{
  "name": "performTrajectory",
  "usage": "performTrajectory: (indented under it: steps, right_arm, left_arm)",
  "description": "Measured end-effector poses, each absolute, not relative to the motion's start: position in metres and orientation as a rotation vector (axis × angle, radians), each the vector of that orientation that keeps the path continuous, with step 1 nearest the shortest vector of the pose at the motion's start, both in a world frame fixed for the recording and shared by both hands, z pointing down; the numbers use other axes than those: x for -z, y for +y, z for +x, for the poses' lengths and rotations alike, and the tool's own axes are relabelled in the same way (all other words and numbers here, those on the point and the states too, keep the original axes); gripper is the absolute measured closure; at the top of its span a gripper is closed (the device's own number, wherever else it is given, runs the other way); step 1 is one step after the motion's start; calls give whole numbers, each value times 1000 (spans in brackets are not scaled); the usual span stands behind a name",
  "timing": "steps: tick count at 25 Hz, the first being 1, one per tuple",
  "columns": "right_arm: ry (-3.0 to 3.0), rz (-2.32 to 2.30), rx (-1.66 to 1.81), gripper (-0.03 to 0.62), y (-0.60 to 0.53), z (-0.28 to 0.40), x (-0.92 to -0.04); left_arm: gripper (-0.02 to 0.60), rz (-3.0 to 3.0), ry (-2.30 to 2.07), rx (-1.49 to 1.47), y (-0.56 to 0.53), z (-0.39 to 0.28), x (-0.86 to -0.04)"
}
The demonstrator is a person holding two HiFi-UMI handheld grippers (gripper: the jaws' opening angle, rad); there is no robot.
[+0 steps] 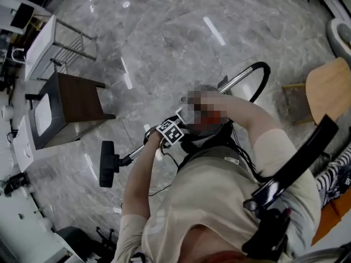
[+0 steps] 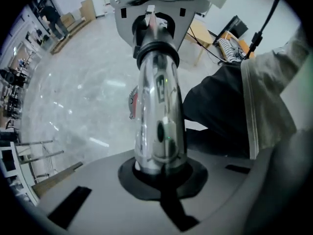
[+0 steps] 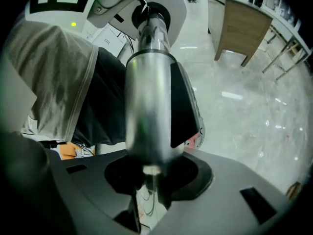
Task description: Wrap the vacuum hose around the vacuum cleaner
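**A:** How do the jaws of the left gripper stand?

**B:** They are drawn together on the chrome wand. The tube sits in the dark notch between them and runs up toward the top of the frame.

**A:** And the right gripper?

**B:** It is clamped on the same wand, on its thicker grey sleeve. A narrow gap shows between the jaws below the tube.

**A:** Where does the wand lie in the head view?

**B:** It slants across the middle of the frame. The black floor head is at its lower-left end, on the grey marble floor.

**A:** And the hose?

**B:** It is a black loop arching off the wand's upper end, right of centre, just beyond the person's right forearm. It is wound around nothing that I can see. A wooden chair stands further right.
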State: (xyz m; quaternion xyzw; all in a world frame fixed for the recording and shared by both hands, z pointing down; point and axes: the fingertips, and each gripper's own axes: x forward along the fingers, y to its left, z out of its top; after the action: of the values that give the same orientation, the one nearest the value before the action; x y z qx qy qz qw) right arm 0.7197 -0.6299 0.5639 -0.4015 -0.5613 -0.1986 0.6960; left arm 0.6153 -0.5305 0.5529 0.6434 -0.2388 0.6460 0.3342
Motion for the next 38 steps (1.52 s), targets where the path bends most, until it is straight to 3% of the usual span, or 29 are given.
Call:
performTrajectory:
  steps: [2,3,4,5,6,12,19,26,30,38]
  right_arm:
    - [-1303,-852,504,488,-643,720,-570]
    - [-1316,-814,520,440,-653,725,-575]
    - [-1317,-772,523,328,-665,732,-579]
    - [-1314,-732,521,259,-678,739,-580]
    - [-1329,-700,519,246,-690,745,-579]
    - [-1755,-454,341,246,-725,767,-537]
    - [-2102,-114,-352,246,-694,819,-517]
    - [-1940,74,-938,247,-606,885,-560]
    - [-1869,165,-909,247,-580,870,-563]
    - [-1941,545,-1040,247,-517,770,-531]
  left_arm:
    - [577,1621,-592,-1653,-530,626,-554]
    - [577,1594,-567,-1616,-530,637,-556]
    - [577,1567,-543,-1572,-529,649,-558]
    - [577,1536,-527,-1536,-527,659,-559]
    - [577,1504,-520,-1512,-524,668,-559]
    - [577,1429,-580,-1511,-531,685,-545]
    - [577,1394,-595,-1473,-524,665,-552]
    - [577,1462,-575,-1498,-516,627,-570]
    - [577,1572,-533,-1496,-516,591,-594]
    - [577,1585,-502,-1425,-486,500,-612]
